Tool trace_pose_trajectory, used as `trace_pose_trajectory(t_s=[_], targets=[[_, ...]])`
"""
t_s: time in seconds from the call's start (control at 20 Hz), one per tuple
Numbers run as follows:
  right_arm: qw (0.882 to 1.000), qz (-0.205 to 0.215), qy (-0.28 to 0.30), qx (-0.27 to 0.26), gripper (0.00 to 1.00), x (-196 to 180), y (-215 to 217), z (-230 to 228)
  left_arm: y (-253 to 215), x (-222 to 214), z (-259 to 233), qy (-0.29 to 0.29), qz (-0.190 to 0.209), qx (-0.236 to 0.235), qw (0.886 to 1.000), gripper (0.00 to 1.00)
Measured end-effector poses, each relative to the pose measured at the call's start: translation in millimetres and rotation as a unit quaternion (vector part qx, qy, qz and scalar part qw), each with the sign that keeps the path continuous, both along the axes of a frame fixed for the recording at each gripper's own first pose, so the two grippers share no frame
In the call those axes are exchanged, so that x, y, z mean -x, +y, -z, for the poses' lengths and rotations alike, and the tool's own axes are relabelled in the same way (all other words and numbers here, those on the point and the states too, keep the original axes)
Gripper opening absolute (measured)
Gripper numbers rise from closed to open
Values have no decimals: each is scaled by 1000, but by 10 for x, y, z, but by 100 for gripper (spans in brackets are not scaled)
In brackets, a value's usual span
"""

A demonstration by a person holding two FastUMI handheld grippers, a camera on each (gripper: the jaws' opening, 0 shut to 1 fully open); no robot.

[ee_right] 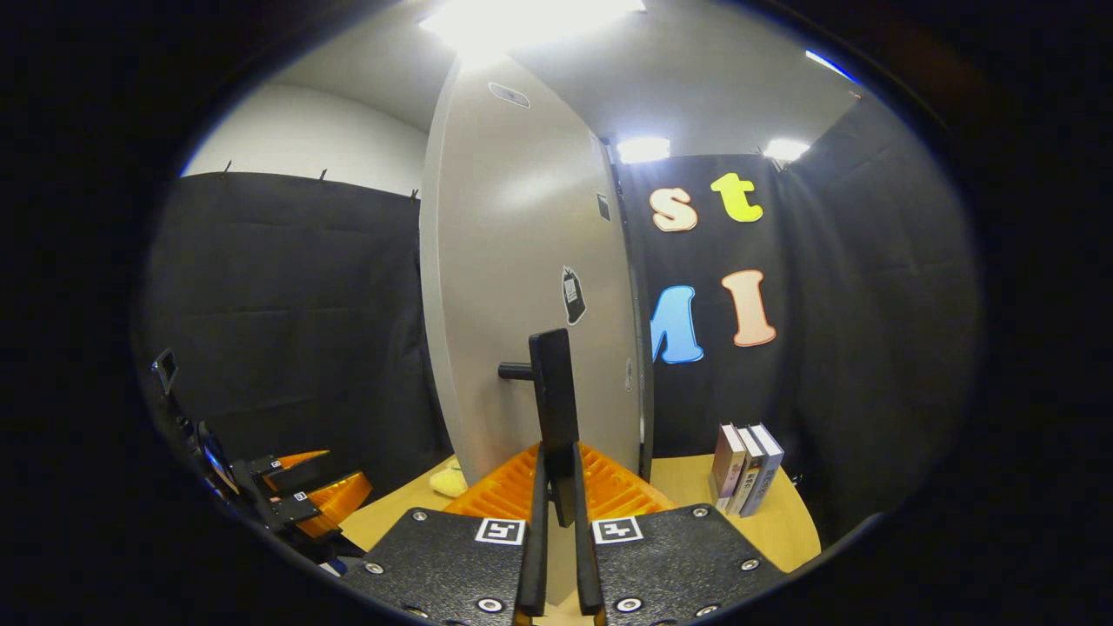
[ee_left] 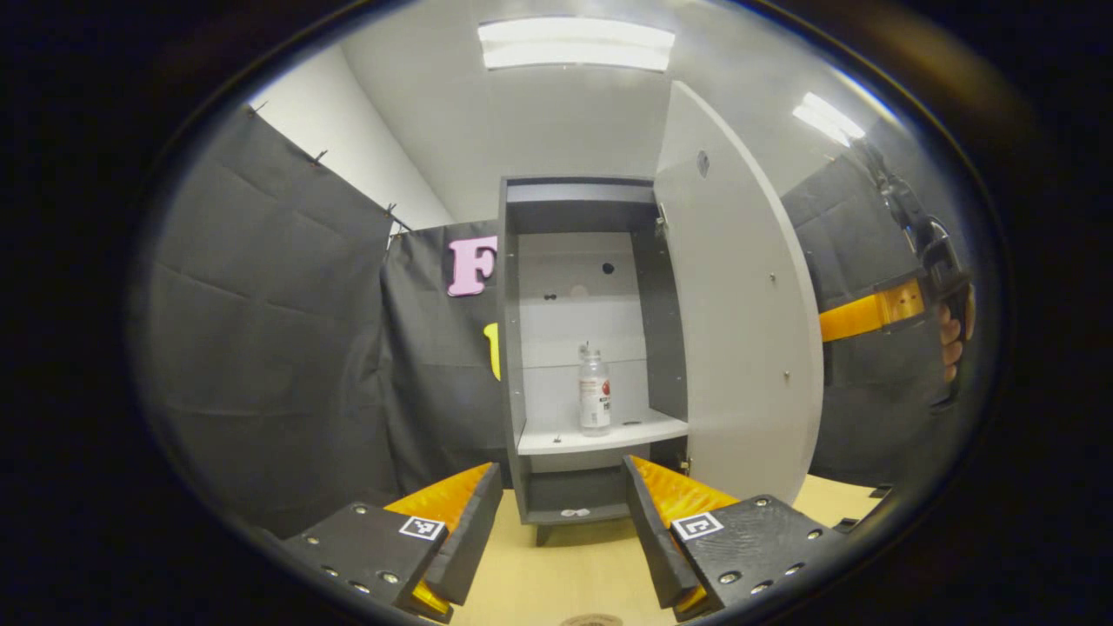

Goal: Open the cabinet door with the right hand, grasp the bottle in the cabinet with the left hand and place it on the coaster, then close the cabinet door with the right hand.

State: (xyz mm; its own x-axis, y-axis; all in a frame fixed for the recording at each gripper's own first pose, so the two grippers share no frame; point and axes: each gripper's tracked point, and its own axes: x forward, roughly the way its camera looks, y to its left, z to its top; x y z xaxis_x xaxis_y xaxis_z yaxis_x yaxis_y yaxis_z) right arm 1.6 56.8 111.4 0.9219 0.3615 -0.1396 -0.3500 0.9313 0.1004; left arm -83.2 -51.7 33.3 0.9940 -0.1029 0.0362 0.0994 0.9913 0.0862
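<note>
Holding the cabinet door (ee_right: 530, 287) open, the right gripper (ee_right: 556, 496) is clamping its jaws on the door handle (ee_right: 555, 391), the dark upright bar at lower centre of the right gripper view; this grip is keeping the swung panel from drifting back across the opening. In the left gripper view the door (ee_left: 739, 330) is standing wide at centre right, exposing the cabinet (ee_left: 591, 348) interior. The bottle (ee_left: 595, 391) is standing upright on the white shelf (ee_left: 609, 433) at frame centre, untouched. The left gripper (ee_left: 563, 513) is hanging near the bottom of the frame with its jaws spread apart and empty, aimed at the bottle but well short of it, apparently staged for the reach. A coaster cannot be identified with certainty. Books (ee_right: 746, 468) are standing on the table (ee_right: 783, 522) at lower right.
</note>
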Motion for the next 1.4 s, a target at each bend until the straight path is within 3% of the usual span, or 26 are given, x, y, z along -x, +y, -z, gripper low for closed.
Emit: trace_pose_trajectory(t_s=[0.4, 0.65, 0.9, 1.0, 1.15, 1.4], targets=[[999, 45, -19, 14, 14, 53, -337, -60, -37, 141, 11, 13, -12, -2, 1000, 79], [995, 78, -38, 44, 14, 10, -639, -73, -204, 158, -21, 15, 1, 17, 1000, 79], [998, 59, -34, 2, 17, 312, -705, -101, -369, -70, -133, 13, 26, 29, 999, 79], [996, 76, -40, 10, 29, 445, -913, -66, -452, -258, -181, 13, 37, 31, 999, 79], [993, 110, -45, 29, 94, 653, -1158, 51, -551, -624, -270, 10, 59, 37, 998, 77], [979, 197, -43, 32, 95, 817, -1599, 254, -717, -1310, -341, 8, 91, 39, 995, 79]])
